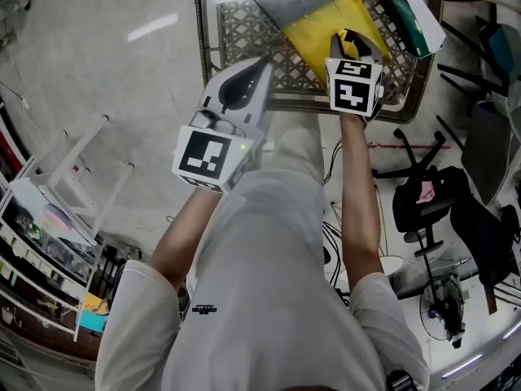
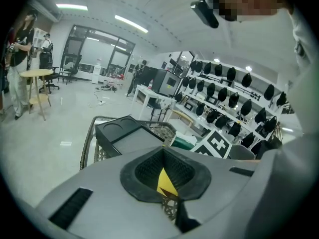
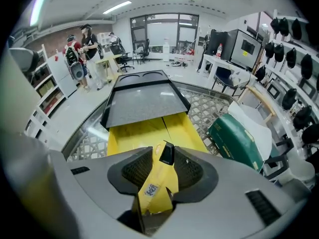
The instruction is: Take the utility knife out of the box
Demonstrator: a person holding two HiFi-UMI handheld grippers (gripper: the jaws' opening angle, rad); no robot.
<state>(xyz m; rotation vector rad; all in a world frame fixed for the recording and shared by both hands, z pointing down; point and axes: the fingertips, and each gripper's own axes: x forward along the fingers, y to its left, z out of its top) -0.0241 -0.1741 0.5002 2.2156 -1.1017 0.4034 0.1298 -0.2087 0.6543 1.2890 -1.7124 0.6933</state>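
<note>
Two claws show over a lattice-topped desk (image 1: 244, 31) with a metal rim. On the left, the left claw (image 1: 260, 65) hangs at the desk's near edge, short of the box; its own view shows its jaws drawn almost together with nothing between them, only a sliver of yellow and lattice visible past the pads (image 2: 149, 171). Further right lies the box (image 1: 326, 23), a shallow yellow tray whose dark grey lid (image 1: 285, 2) covers its far part and leaves the near part bare. Over that bare near end sits the right claw (image 1: 352, 43), and its jaws hold the utility knife (image 3: 157, 183), gripped at both sides by the ribbed black pads. The knife lies lengthwise along the jaws with its far end toward the box. Its body is plain bright yellow, much the same shade as the tray behind it, with a black wedge-shaped slider standing up near the far end and a small white barcode sticker on the nearer stretch. Whether the knife touches the tray cannot be told. At the far right of the desk, just beside the yellow box, rests a green and white carton (image 1: 411, 19).
</note>
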